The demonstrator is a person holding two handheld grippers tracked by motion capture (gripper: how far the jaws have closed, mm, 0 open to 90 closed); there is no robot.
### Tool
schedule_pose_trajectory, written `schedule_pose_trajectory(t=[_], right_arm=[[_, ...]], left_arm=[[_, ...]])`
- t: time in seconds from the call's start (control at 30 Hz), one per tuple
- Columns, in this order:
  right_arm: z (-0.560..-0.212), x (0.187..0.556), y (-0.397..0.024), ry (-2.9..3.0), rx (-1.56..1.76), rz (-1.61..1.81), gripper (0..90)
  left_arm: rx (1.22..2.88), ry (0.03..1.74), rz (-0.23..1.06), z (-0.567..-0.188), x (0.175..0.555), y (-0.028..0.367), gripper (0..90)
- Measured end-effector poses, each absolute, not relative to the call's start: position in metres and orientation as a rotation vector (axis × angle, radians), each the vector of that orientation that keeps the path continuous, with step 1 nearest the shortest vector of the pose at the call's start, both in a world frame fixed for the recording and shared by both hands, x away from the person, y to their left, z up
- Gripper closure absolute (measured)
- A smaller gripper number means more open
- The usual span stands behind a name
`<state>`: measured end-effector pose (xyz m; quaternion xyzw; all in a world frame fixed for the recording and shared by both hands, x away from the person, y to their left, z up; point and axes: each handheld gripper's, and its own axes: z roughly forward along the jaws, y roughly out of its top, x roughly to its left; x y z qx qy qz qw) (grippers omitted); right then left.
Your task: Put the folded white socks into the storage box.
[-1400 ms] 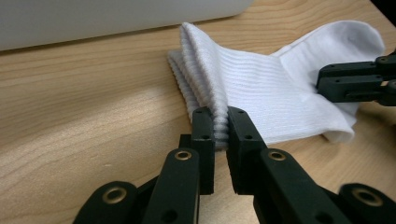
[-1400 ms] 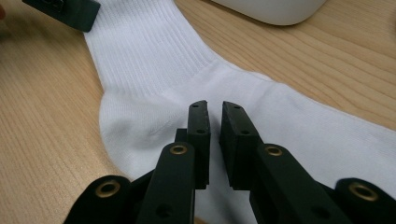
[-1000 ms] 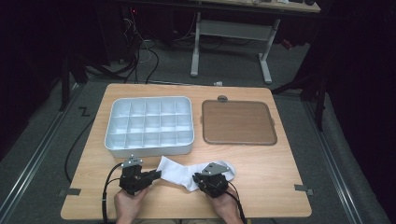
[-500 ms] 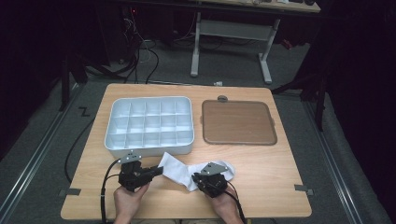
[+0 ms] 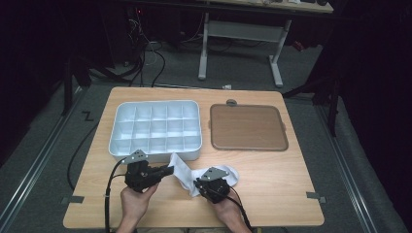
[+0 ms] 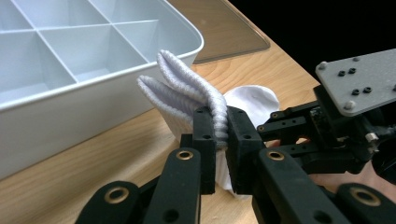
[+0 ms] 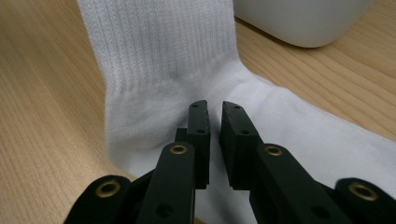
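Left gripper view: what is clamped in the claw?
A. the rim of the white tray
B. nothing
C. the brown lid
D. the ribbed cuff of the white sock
D: the left claw pinches the ribbed cuff of the white sock, beside the compartment tray.

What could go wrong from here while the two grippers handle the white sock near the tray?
1. The left gripper pinches only the ribbed cuff edge of the white sock; if it pulls hard, the cuff may slip out.
2. The right gripper rests on the sock's middle with its jaws nearly together; whether it pinches the cloth is hard to tell, so the sock may drag.
3. The lifted cuff is close to the white divided tray and may catch on its rim.
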<state>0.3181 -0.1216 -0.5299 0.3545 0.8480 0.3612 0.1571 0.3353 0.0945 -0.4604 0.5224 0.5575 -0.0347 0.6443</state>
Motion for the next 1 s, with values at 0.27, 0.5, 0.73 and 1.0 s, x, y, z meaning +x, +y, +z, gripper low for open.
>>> schedule_pose_trajectory(t=[0.27,0.5,0.73,1.0], right_arm=[[-0.530,0.323,-0.115,2.429,1.004,1.040,82.5],[-0.530,0.330,-0.102,2.453,0.983,1.046,82.5],[-0.531,0.331,-0.091,2.461,0.977,1.073,82.6],[-0.529,0.332,-0.085,2.492,0.965,1.084,80.4]], left_arm=[[1.208,1.241,-0.085,-0.451,0.339,0.089,83.7],[1.208,1.231,-0.107,-0.447,0.343,0.087,83.9],[1.209,1.229,-0.123,-0.447,0.344,0.087,84.1],[1.226,1.265,-0.118,-0.451,0.348,0.084,84.0]])
